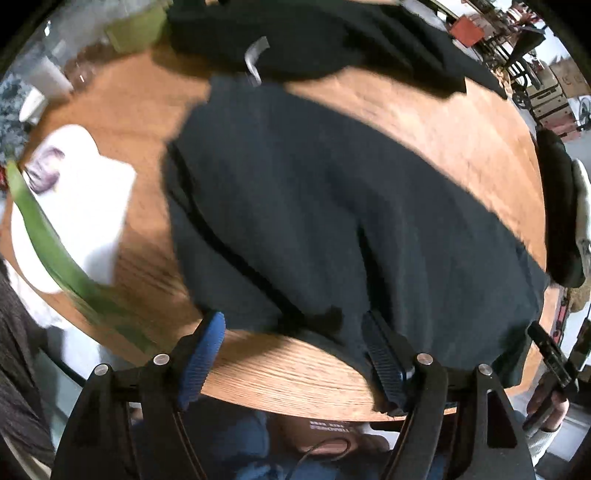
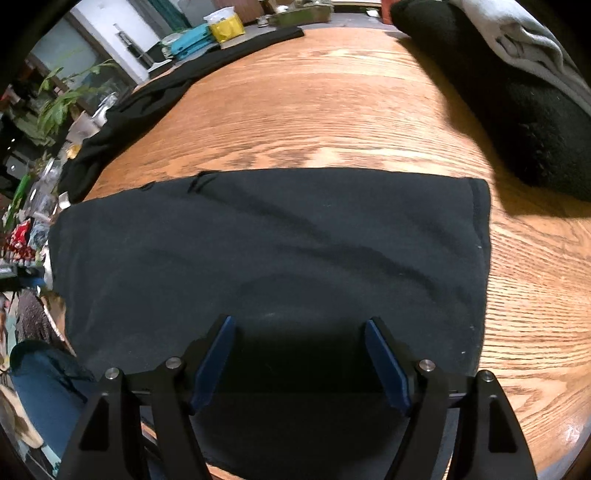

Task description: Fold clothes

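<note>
We saw the left tool (image 1: 293,354) pointing down over the near rim of the round oak-grained table (image 1: 424,122), its ribbed blue fingers (image 1: 203,360) standing well apart with nothing pinched between them. The folded dark garment (image 1: 314,206), a soft matte knit doubled into a rough rectangle, lay flat just ahead of that tool; its near hem reached the right-hand finger and drooped over the table edge, though we could not tell whether cloth and finger touched. Further ahead lay a second dark garment (image 1: 332,40), unfolded, with a pale neck label (image 1: 255,55) showing. To the tool's left sat a folded white cloth (image 1: 85,192) with a purple print, crossed by one long green leaf (image 1: 48,240). A pale green bin (image 1: 136,26) stood at the far left; the blur hid its contents.

The right tool (image 2: 299,354) also had its jaws spread wide, hovering over the near part of the folded dark garment (image 2: 277,251), gripping nothing. Bare wood of the table (image 2: 332,110) stretched ahead of it. Ahead and to its right lay a thick black fleecy bundle (image 2: 517,110) with a grey garment (image 2: 517,33) on top. Ahead to its left ran the long dark garment (image 2: 122,122), and beyond it a yellow bag (image 2: 225,26) among clutter.

In all we counted two tools, and five pieces of clothing.
</note>
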The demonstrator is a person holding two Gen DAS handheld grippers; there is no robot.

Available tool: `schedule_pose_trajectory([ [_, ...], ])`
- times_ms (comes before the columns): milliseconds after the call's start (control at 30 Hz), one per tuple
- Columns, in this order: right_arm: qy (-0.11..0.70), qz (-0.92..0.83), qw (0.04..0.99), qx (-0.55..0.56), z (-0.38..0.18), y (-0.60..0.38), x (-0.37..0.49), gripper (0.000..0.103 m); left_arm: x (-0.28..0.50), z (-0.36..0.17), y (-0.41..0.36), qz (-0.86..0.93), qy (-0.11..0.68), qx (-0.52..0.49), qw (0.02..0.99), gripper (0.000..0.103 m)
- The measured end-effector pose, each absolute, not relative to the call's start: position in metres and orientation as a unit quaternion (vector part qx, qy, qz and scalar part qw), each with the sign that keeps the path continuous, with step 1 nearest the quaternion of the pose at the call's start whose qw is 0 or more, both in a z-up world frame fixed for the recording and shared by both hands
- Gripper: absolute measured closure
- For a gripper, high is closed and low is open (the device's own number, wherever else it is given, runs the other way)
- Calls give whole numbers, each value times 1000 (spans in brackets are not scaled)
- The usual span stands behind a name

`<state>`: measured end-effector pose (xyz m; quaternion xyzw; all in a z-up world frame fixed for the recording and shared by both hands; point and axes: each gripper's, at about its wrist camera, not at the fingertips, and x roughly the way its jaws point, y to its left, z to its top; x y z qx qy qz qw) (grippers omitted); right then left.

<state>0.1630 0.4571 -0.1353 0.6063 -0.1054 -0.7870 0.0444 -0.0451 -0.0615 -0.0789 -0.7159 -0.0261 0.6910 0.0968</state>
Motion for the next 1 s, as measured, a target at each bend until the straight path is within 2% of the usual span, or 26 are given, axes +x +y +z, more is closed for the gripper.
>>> schedule_pose_trajectory([
  [133,-91,-793,59,600,-131,445,165,26,-39,-94,-58,694,-51,-712,97,27],
  [233,-87,-791,56,603,-135,446,167,26,-37,-87,-56,707,-65,-696,108,43],
  [333,-92,-789,47,606,-138,453,168,26,-38,-86,-51,710,-62,-692,113,43],
  [367,-93,-789,45,606,-139,455,168,26,-38,-87,-49,708,-60,-694,116,49],
  [400,-94,-789,43,606,-139,456,168,26,-37,-90,-47,704,-57,-698,120,60],
  [433,-94,-789,43,606,-139,457,168,26,-37,-92,-46,699,-55,-702,125,89],
  [467,-95,-789,42,606,-139,457,168,26,-36,-93,-45,696,-52,-704,130,95],
  [567,-94,-790,40,604,-139,459,171,26,-29,-80,-52,697,-40,-702,142,100],
  [733,-92,-788,29,608,-141,468,175,26,-29,-54,-87,717,-51,-686,113,101],
  [867,-95,-784,15,613,-144,476,175,26,-17,-85,-90,657,-20,-747,102,100],
  [933,-98,-785,12,611,-142,481,175,26,-10,-86,-87,664,-8,-740,103,100],
  [1000,-104,-790,4,605,-137,490,176,25,-11,-76,-90,688,-29,-718,104,100],
])
